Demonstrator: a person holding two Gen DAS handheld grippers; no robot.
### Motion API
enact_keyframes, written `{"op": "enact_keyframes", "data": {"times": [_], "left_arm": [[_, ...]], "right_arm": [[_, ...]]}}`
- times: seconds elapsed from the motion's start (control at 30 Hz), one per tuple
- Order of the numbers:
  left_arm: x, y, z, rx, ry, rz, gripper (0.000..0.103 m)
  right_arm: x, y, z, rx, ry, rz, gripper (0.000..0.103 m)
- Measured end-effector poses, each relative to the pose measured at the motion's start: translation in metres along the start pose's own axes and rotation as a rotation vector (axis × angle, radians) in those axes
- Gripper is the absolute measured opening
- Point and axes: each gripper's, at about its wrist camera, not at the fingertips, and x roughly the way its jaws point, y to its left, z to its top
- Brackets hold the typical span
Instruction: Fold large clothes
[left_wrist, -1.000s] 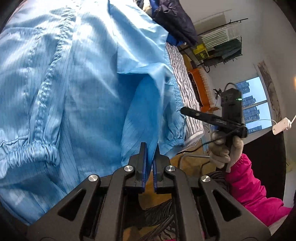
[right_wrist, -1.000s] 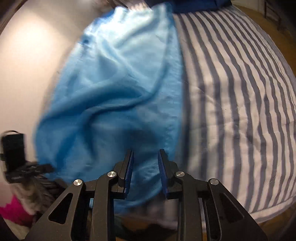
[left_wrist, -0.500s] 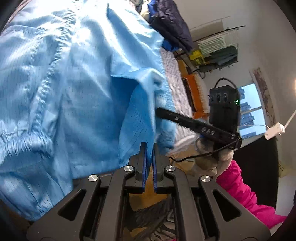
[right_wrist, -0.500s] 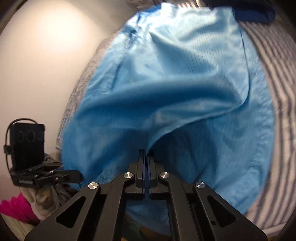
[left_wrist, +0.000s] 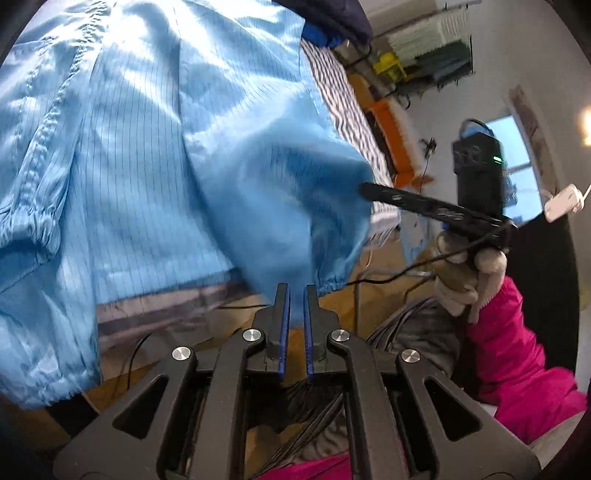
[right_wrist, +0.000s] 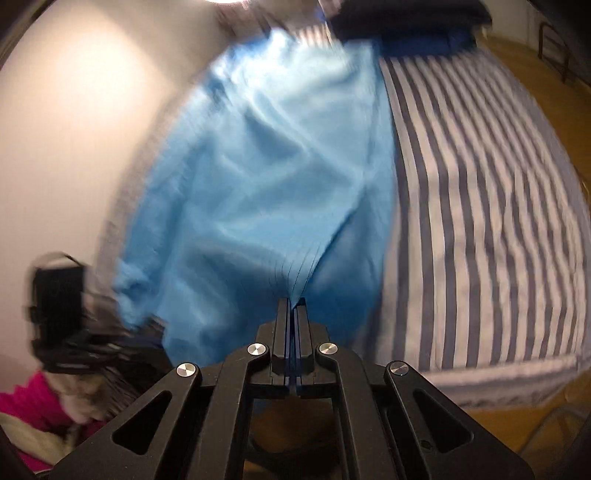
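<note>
A large light-blue garment (left_wrist: 147, 147) with thin dark pinstripes lies on the striped bed, its elastic cuffs hanging over the near edge. My left gripper (left_wrist: 296, 291) is shut on a fold of the blue fabric at the bed's edge. My right gripper (right_wrist: 292, 306) is shut on another part of the same garment (right_wrist: 266, 177) and lifts it, so the cloth pulls into pleats at the jaws. In the left wrist view the right gripper (left_wrist: 369, 189) shows from the side, its tip buried in the cloth. The right wrist view is blurred.
The bed has a blue-and-white striped sheet (right_wrist: 480, 203). Dark clothes (left_wrist: 332, 18) are piled at the far end. A white wall (right_wrist: 74, 129) runs along the left side. Wooden floor (left_wrist: 340, 310), cables, an orange bin (left_wrist: 388, 122) and a rack (left_wrist: 432, 48) lie beyond.
My right gripper closed on the blue fabric and has pulled it up and back. The left gripper kept its hold while the cloth between them bunched up.
</note>
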Motion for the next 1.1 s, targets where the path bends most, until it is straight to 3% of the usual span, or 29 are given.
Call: {"op": "enact_keyframes", "data": {"times": [0.1,0.13,0.2,0.23,0.27,0.33,0.4,0.67,0.73,0.77,0.8,0.87,1.1], "left_arm": [[-0.015,-0.001,0.004,0.016,-0.029,0.021,0.004],[-0.021,0.0,0.009,0.013,-0.046,0.028,0.01],[-0.03,0.008,0.021,-0.006,-0.08,0.042,0.037],[-0.035,0.014,0.033,-0.03,-0.112,0.059,0.04],[-0.037,0.019,0.041,-0.043,-0.134,0.071,0.041],[-0.038,0.027,0.058,-0.056,-0.163,0.107,0.041],[-0.034,0.036,0.072,-0.081,-0.181,0.133,0.041],[0.004,0.059,0.102,-0.168,-0.165,0.156,0.041],[0.011,0.062,0.102,-0.169,-0.162,0.155,0.04],[0.014,0.062,0.104,-0.165,-0.16,0.159,0.032],[0.017,0.062,0.105,-0.163,-0.153,0.161,0.017],[0.021,0.063,0.106,-0.163,-0.141,0.171,0.006],[0.025,0.06,0.098,-0.13,-0.137,0.186,0.002]], "right_arm": [[0.003,-0.003,-0.003,-0.011,0.012,-0.007,0.001],[-0.001,-0.004,-0.002,-0.016,0.008,0.027,0.001],[-0.015,-0.007,0.0,-0.024,-0.016,0.082,0.001],[-0.023,-0.008,0.004,-0.03,-0.039,0.1,0.005],[-0.028,-0.01,0.008,-0.034,-0.062,0.106,0.009],[-0.038,-0.015,0.019,-0.028,-0.13,0.129,0.03],[-0.039,-0.024,0.035,-0.004,-0.164,0.163,0.032],[0.007,-0.049,0.1,0.079,-0.168,0.104,0.032],[0.023,-0.055,0.11,0.099,-0.156,0.081,0.032],[0.027,-0.059,0.116,0.113,-0.153,0.077,0.032],[0.033,-0.064,0.12,0.129,-0.148,0.081,0.032],[0.042,-0.072,0.125,0.153,-0.14,0.068,0.032],[0.048,-0.087,0.135,0.222,-0.163,0.125,0.032]]}}
